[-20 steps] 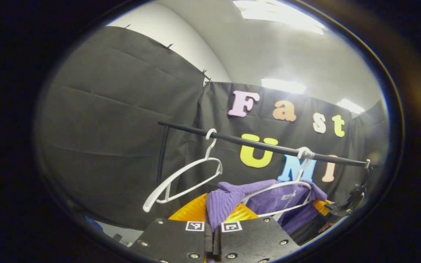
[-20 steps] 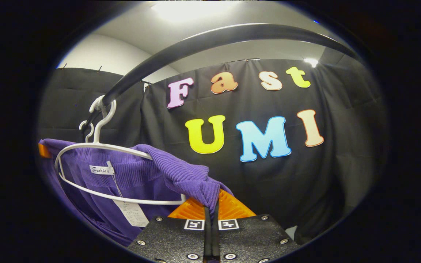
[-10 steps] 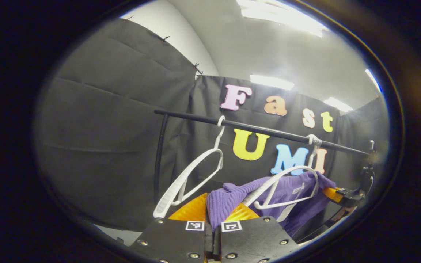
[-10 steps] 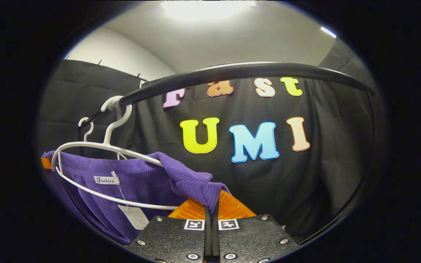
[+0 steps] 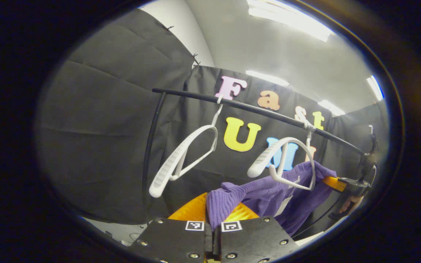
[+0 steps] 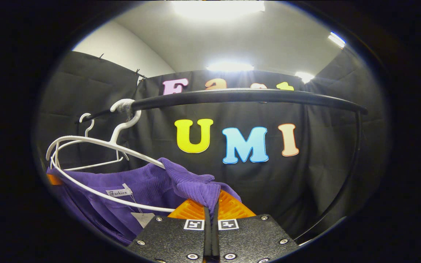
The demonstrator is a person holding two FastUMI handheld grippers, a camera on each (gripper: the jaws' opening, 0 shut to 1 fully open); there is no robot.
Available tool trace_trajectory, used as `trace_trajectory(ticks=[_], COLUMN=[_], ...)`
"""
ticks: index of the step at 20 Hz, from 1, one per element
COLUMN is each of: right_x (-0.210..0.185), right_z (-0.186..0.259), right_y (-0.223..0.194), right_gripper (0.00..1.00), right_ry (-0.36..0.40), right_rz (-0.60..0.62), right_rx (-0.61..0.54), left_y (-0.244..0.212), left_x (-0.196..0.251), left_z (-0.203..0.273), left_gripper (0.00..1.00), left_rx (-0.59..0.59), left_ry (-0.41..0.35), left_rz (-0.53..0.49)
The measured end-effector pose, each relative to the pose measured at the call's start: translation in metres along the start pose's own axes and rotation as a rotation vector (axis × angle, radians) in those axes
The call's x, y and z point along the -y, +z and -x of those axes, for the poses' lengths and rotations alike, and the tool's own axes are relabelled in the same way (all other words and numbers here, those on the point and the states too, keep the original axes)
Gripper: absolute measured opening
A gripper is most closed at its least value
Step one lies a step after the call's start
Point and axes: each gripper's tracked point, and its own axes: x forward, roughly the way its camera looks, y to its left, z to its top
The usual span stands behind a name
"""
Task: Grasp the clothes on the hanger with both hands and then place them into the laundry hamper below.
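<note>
A purple ribbed garment (image 5: 269, 195) (image 6: 141, 190) stretches between my two grippers. My left gripper (image 5: 213, 219) is shut on one shoulder of it, a fold bunched between the fingers. My right gripper (image 6: 211, 212) is shut on the other shoulder. The white hanger (image 5: 287, 157) (image 6: 97, 146) that bore it still hooks on the black rail (image 5: 261, 109) (image 6: 247, 96); its left end is bare and the right shoulder still lies over its other end. The right gripper and the hand holding it appear at the far right of the left gripper view (image 5: 345, 184).
A second, bare white hanger (image 5: 181, 157) hangs on the rail to the left of the first one. The rail's upright posts (image 5: 148, 153) (image 6: 345, 171) stand at each end. A pale floor strip (image 5: 122, 230) lies below the cloth wall.
Both grippers have dropped lower with the garment, so the rail and hangers sit higher in both views. The garment's left shoulder has slid off the hanger, whose left end now sticks out bare.
</note>
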Motion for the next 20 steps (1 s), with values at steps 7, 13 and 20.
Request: trace_trajectory(ticks=[7, 13, 20], right_x=[0.019, 0.029, 0.05], right_z=[0.0, 0.003, -0.01], right_y=[0.013, 0.01, 0.013], right_gripper=[0.0, 0.0, 0.0], right_ry=[0.077, 0.124, 0.139], right_rz=[-0.019, -0.028, -0.035], right_rx=[0.048, 0.055, 0.075], left_y=[-0.016, -0.021, -0.029], left_x=[0.028, 0.042, 0.063], left_z=[0.016, 0.031, 0.008], left_gripper=[0.06, 0.02, 0.06], left_rx=[-0.002, 0.003, -0.02], left_ry=[0.051, 0.091, 0.112], left_rz=[-0.011, -0.01, -0.04])
